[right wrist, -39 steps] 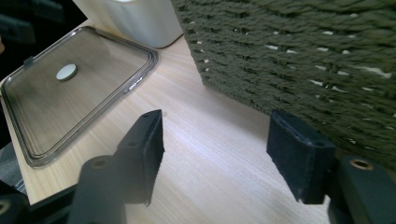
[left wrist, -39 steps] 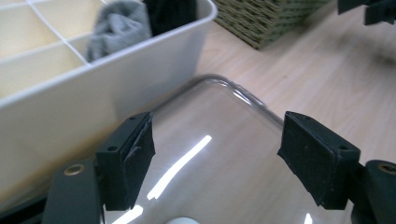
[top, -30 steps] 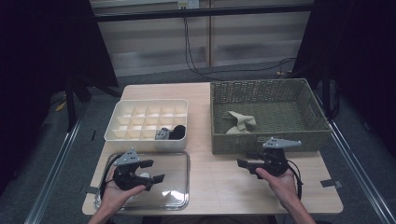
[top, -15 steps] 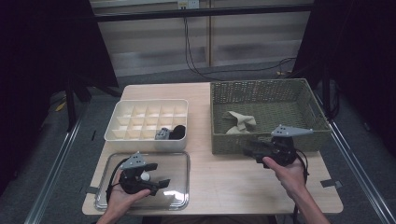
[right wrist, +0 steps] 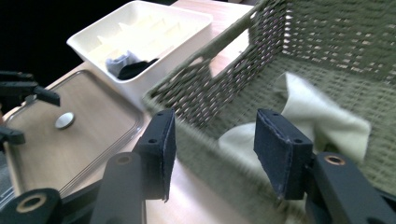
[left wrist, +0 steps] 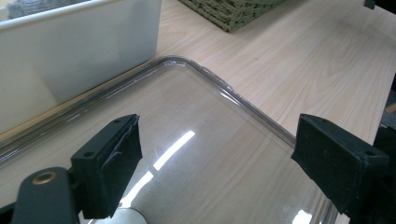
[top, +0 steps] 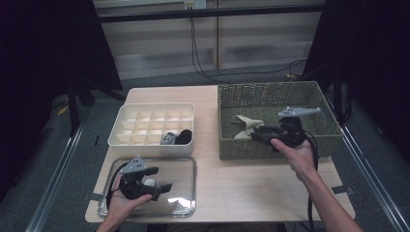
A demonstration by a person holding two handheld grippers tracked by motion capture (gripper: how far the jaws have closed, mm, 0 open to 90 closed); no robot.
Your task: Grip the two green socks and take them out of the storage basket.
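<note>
Jaws of right gripper [top: 261, 135] half-open, empty, over woven green basket [top: 270, 96]: crumpled cream cloth [top: 247, 124] looks soft, light; pinch a raised fold.

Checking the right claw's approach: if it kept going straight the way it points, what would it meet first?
Probably the basket's near wall, which crosses right in front of the open right claw; the beige cloth lies behind it inside. Depth is hard to judge.
</note>
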